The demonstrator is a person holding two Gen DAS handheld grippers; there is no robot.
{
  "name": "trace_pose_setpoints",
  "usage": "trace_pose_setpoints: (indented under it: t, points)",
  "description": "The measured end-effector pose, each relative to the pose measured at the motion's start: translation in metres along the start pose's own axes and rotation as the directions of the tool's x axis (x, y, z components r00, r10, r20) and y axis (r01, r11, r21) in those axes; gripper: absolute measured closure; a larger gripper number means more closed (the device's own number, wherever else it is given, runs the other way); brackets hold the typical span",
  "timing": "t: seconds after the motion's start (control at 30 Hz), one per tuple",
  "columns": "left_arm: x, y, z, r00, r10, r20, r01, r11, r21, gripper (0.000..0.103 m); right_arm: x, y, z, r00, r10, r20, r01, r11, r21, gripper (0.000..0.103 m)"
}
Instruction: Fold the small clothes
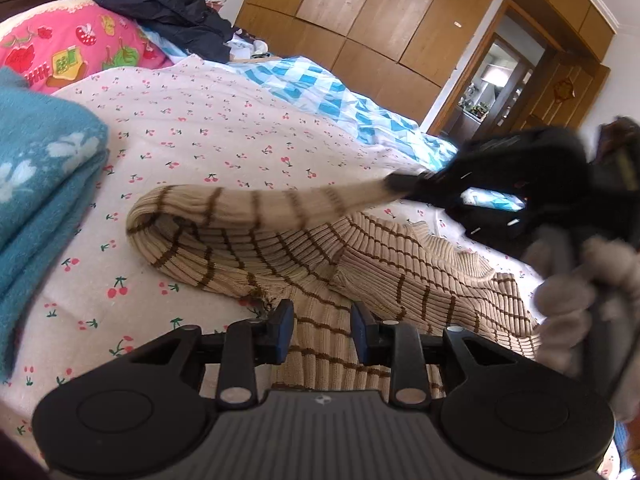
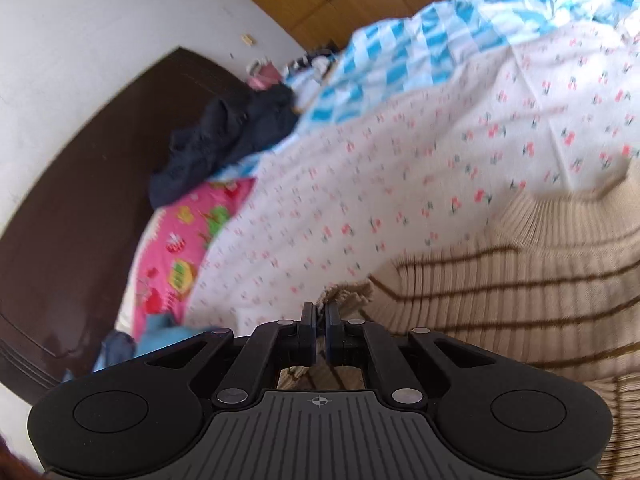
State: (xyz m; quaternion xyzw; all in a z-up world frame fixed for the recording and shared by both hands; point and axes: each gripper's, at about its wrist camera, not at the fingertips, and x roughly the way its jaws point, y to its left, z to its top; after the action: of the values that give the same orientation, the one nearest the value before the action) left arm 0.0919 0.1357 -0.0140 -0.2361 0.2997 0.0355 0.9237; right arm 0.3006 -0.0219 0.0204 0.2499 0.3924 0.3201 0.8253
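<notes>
A beige ribbed sweater with brown stripes [image 1: 400, 264] lies on the cherry-print bedsheet [image 1: 208, 128]. My left gripper [image 1: 322, 314] is open, its jaws astride the sweater's lower part, just above the cloth. My right gripper [image 1: 400, 182] shows in the left wrist view, shut on the cuff of the sweater's sleeve [image 1: 256, 204], which is pulled taut across the body. In the right wrist view my right gripper [image 2: 320, 320] is shut on a beige cuff edge [image 2: 348, 294], with the sweater body [image 2: 520, 288] to its right.
A folded teal towel [image 1: 44, 184] lies at the left. A pink fruit-print pillow [image 1: 68, 48] and dark clothes [image 1: 168, 4] lie at the bed's head. A blue checked quilt [image 1: 332, 96] lies beyond. Wooden wardrobes [image 1: 380, 12] and a doorway [image 1: 496, 76] stand behind.
</notes>
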Motion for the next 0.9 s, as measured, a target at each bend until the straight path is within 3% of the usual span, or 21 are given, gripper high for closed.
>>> trace_pose_setpoints:
  t: [0.1,0.27,0.47,0.7,0.9]
  points:
    - [-0.001,-0.003,-0.001,1.0,-0.004,0.008,0.004,1.0,0.012,0.062,-0.037,-0.007,0.01,0.998,-0.01,0.068,0.009,1.0,0.005,0.099]
    - [-0.002,-0.009,-0.002,0.999,-0.037,0.002,0.037,0.999,0.037,0.058,-0.111,-0.036,0.02,0.975,-0.11,0.191,0.107,0.994,0.024,0.099]
    - [0.0,-0.022,-0.006,0.998,-0.061,-0.02,0.063,0.994,0.094,0.054,-0.18,-0.082,-0.009,0.936,-0.241,0.256,0.223,0.97,0.1,0.1]
    - [0.012,-0.034,-0.014,0.997,-0.02,-0.074,0.031,0.988,0.153,0.053,-0.177,-0.143,-0.046,0.896,-0.414,0.159,0.373,0.897,0.235,0.101]
    - [0.015,-0.036,-0.018,0.997,0.006,-0.08,0.008,0.985,0.17,0.053,-0.17,-0.132,-0.052,0.913,-0.377,0.157,0.35,0.92,0.175,0.095]
